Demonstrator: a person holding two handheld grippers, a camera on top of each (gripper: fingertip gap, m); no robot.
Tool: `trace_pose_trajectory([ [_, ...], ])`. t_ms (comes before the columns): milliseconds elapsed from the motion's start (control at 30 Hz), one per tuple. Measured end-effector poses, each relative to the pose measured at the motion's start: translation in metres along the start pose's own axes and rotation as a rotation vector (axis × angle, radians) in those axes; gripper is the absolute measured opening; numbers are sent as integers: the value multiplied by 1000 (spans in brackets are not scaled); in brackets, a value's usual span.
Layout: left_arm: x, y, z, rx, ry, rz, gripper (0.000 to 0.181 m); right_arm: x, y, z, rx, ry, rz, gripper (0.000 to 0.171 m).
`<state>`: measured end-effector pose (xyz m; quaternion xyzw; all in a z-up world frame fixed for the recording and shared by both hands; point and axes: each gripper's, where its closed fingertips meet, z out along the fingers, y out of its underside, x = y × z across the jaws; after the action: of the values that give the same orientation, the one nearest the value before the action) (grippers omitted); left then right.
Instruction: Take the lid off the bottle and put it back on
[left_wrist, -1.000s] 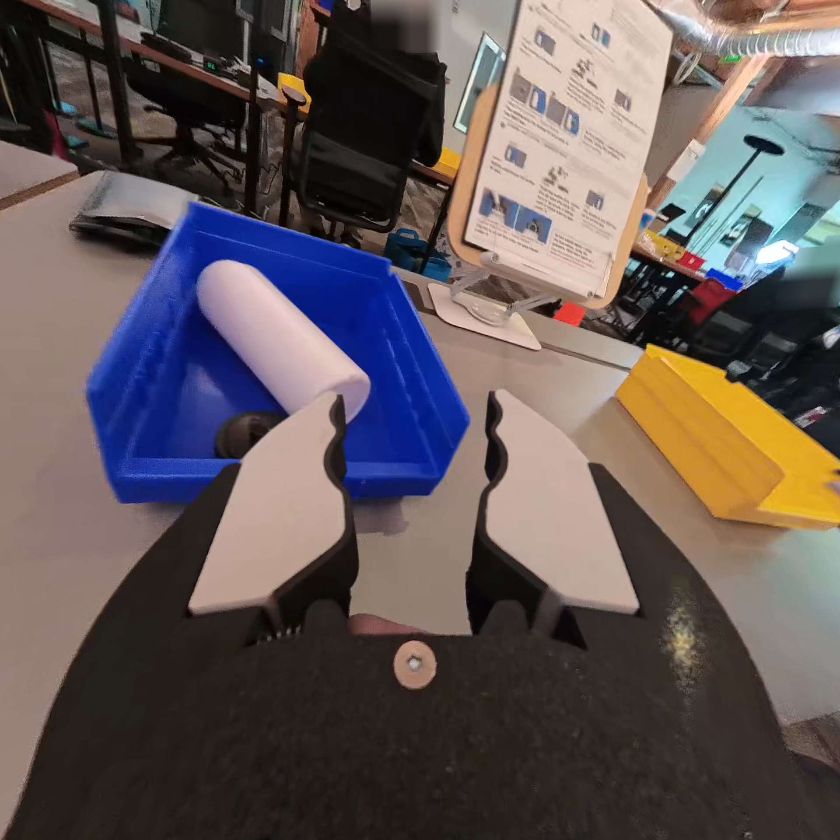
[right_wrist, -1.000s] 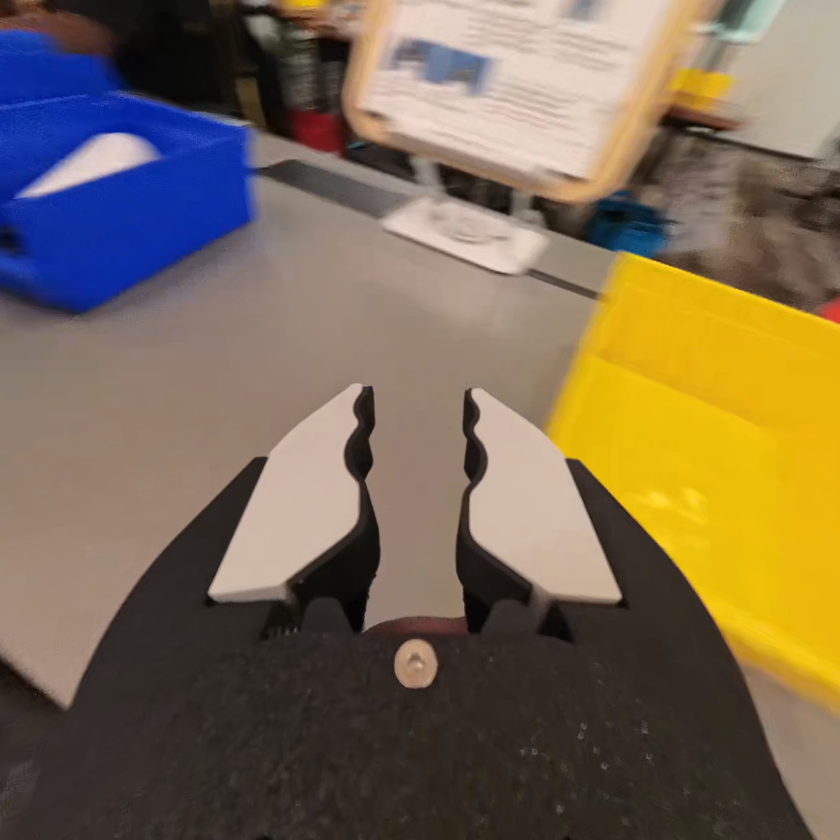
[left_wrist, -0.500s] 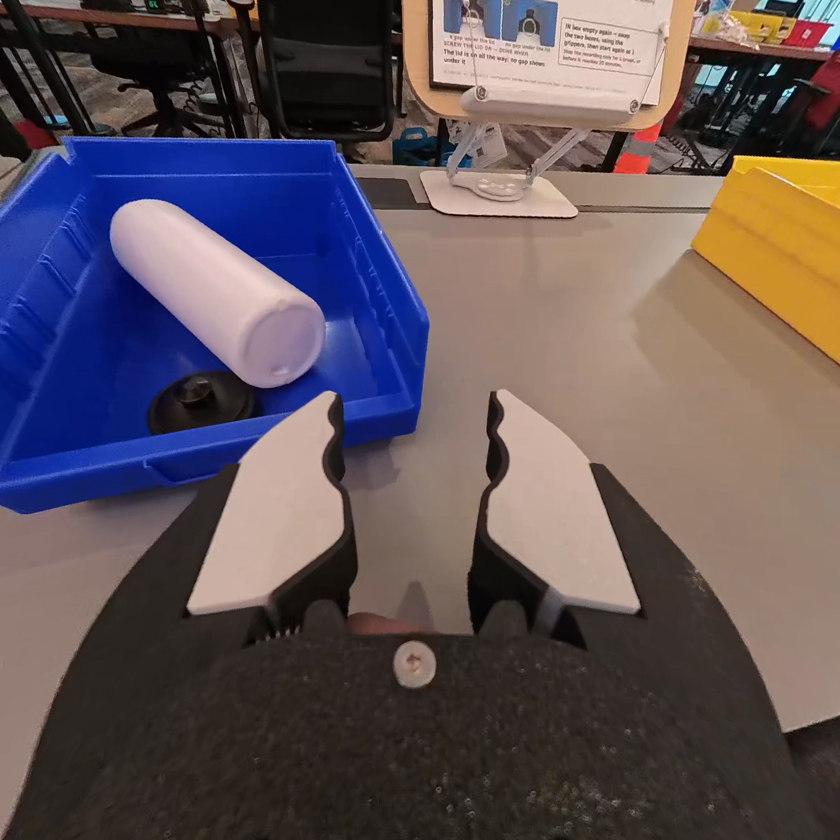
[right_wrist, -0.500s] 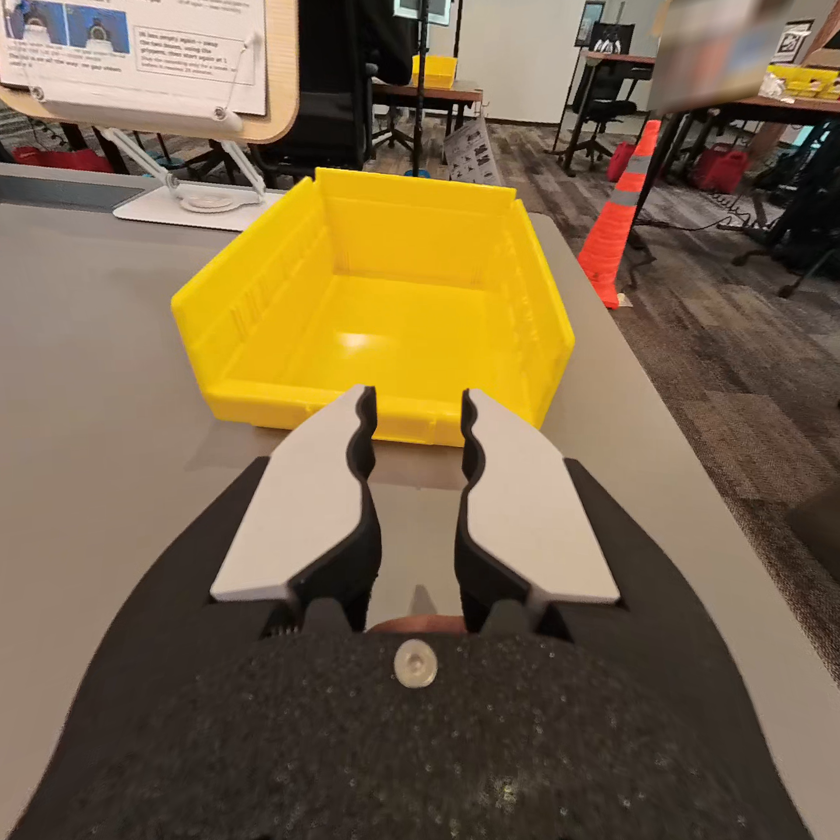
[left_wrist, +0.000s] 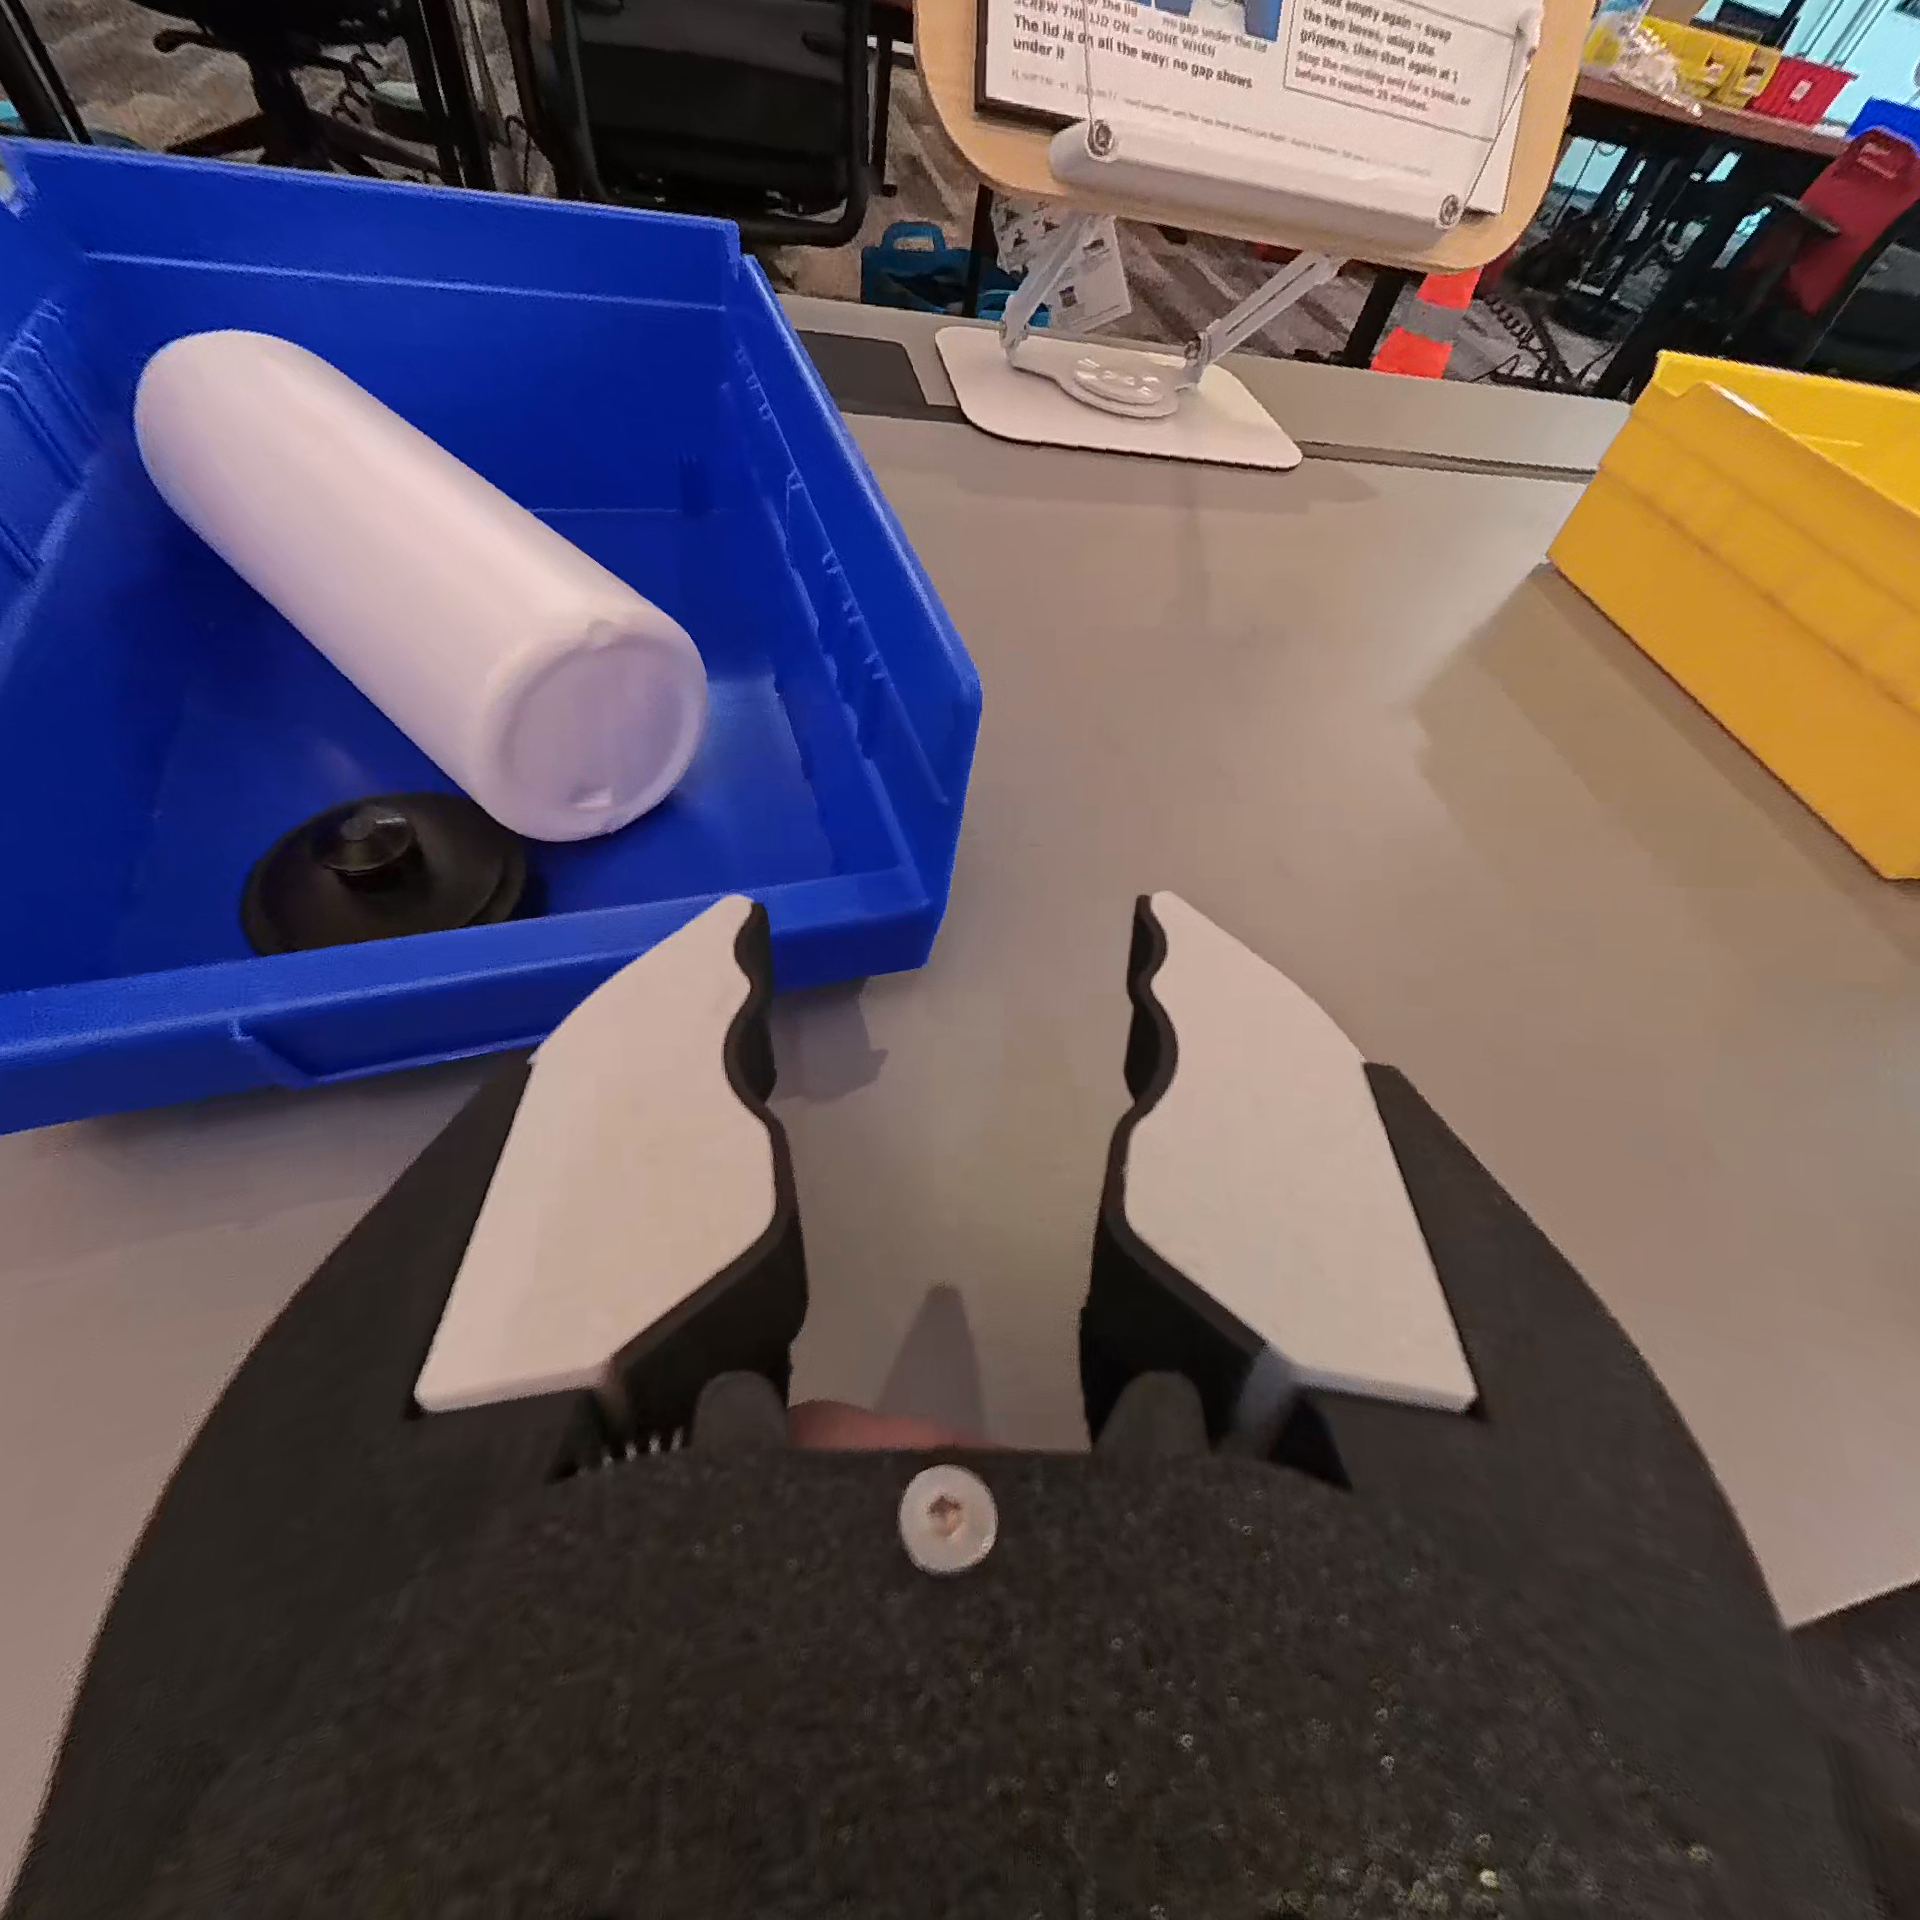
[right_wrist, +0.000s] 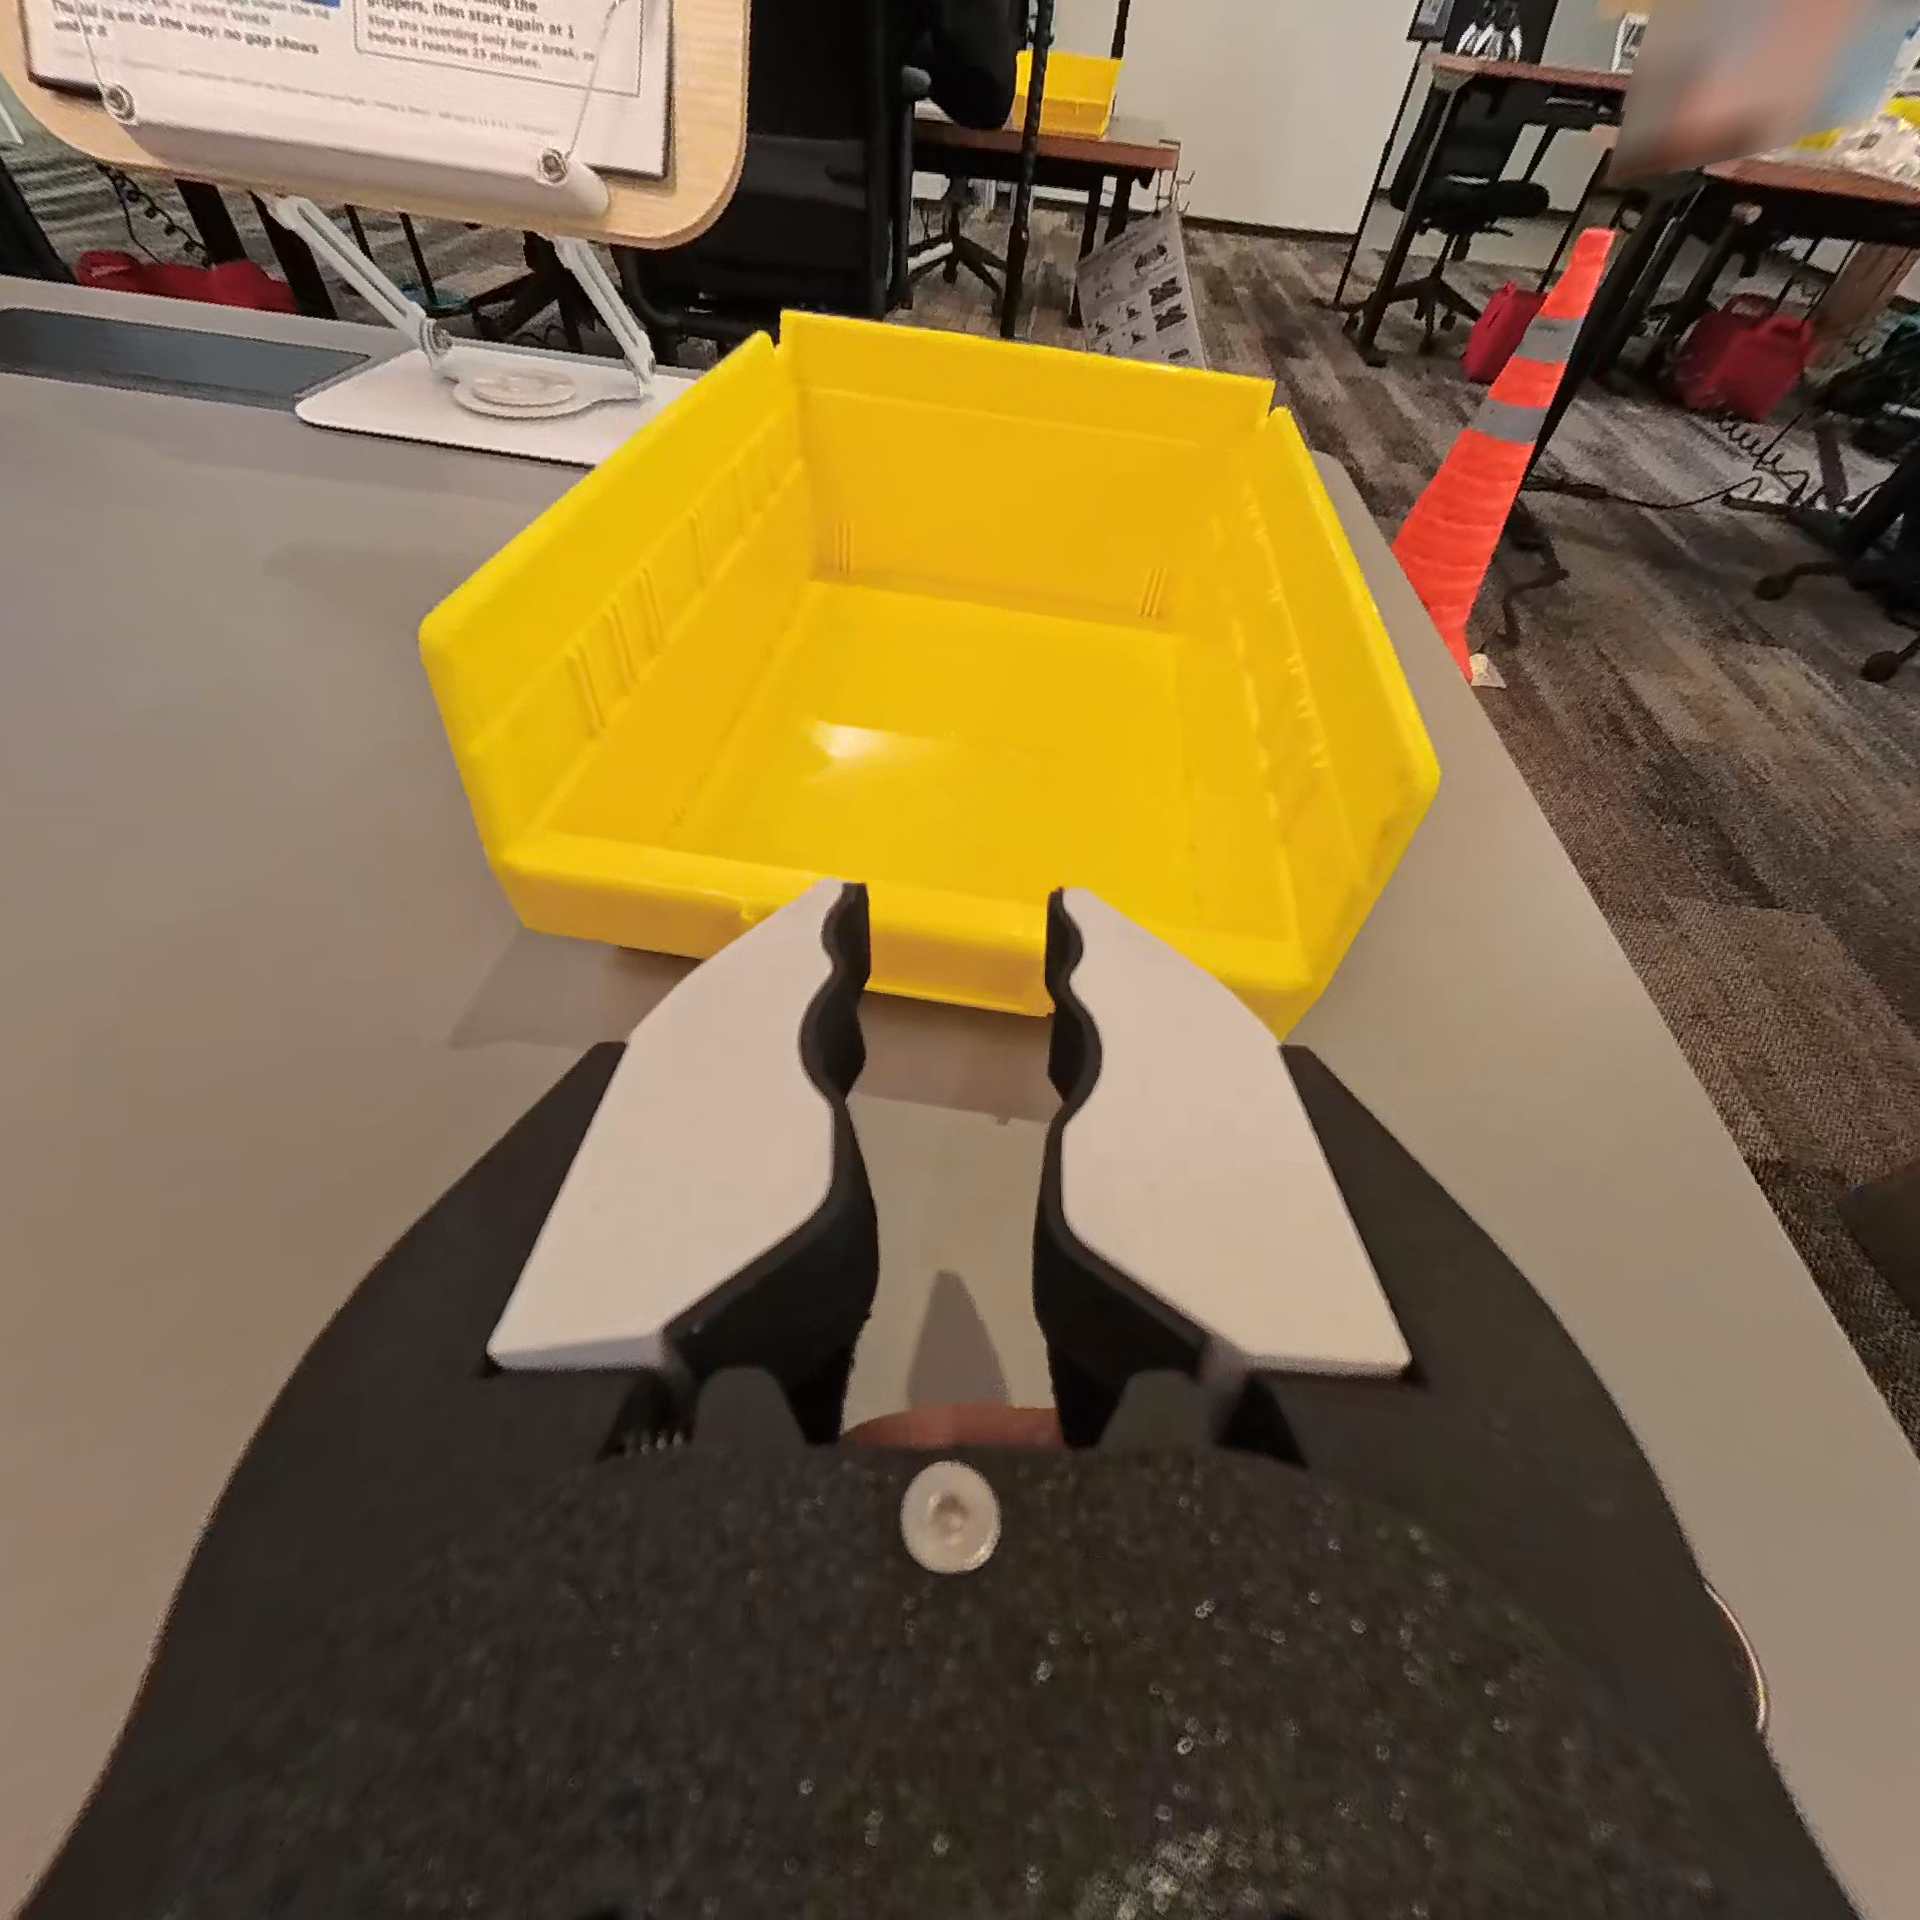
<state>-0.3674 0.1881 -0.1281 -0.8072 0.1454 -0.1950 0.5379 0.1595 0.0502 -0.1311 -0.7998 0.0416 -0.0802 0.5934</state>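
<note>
A white bottle (left_wrist: 416, 582) lies on its side in a blue bin (left_wrist: 852, 665), its flat base toward me. A black round lid (left_wrist: 384, 868) lies loose on the bin floor, next to the bottle's near end. My left gripper (left_wrist: 951, 914) is open and empty, held over the grey table just right of the bin's front right corner. My right gripper (right_wrist: 951, 899) is open and empty, at the front wall of an empty yellow bin (right_wrist: 977, 727). The bottle's mouth end is hidden from me.
A sign board on a white stand (left_wrist: 1122, 384) stands at the table's back middle. The yellow bin (left_wrist: 1766, 582) sits at the right. The table's right edge (right_wrist: 1621, 956) drops to carpet, with an orange cone (right_wrist: 1496, 436) beyond.
Both grippers swung from blurred, tilted views to steady ones. The left now looks down more into the blue bin; the right turned from the blue bin side to face the yellow bin and closed in on it.
</note>
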Motion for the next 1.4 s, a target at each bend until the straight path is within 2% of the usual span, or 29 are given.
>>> trace_pose_trajectory([
  [100,-5,-24,2,-2,27,-41,64,-1,-5,-2,16,5,-3,32],
  [167,-28,-51,9,-87,-1,-124,79,-5,-7,-3,21,-8,-3,32],
  [200,-41,-63,17,-142,0,-169,79,-8,-7,-2,21,-14,-8,32],
  [267,-77,-79,42,-272,-37,-258,90,-11,-9,-1,22,-25,-24,32],
  [333,-117,-85,74,-382,-96,-337,90,-15,-12,-1,28,-37,-27,32],
  [433,-166,-66,118,-577,-218,-420,96,-21,-16,-2,39,-55,-32,32],
  [567,-166,-30,157,-763,-201,-529,99,-24,-17,-3,42,-62,-55,32],
  [600,-167,-24,162,-782,-217,-516,99,-25,-17,-4,39,-65,-56,32],
  [633,-167,-21,166,-786,-224,-504,90,-25,-16,-5,35,-67,-57,32],
  [767,-163,-22,170,-793,-173,-433,89,-23,-13,-9,28,-63,-58,32],
  [867,-154,-41,164,-724,-93,-349,89,-21,-15,-14,47,-61,-60,32],
  [1033,-123,-117,139,-439,147,-170,88,-48,-28,-13,111,-169,-90,33],
  [1133,-89,-169,117,-231,326,-72,88,-97,-52,-10,143,-391,-82,35],
  [1233,-27,-210,95,-28,527,41,88,-156,-86,-9,118,-709,-11,42],
  [1300,18,-222,91,75,598,92,88,-183,-112,-4,110,-850,45,49],
  [1333,37,-225,95,116,595,102,88,-196,-123,0,89,-917,52,59],
  [1400,80,-216,106,141,611,129,88,-211,-149,20,66,-953,70,69],
])
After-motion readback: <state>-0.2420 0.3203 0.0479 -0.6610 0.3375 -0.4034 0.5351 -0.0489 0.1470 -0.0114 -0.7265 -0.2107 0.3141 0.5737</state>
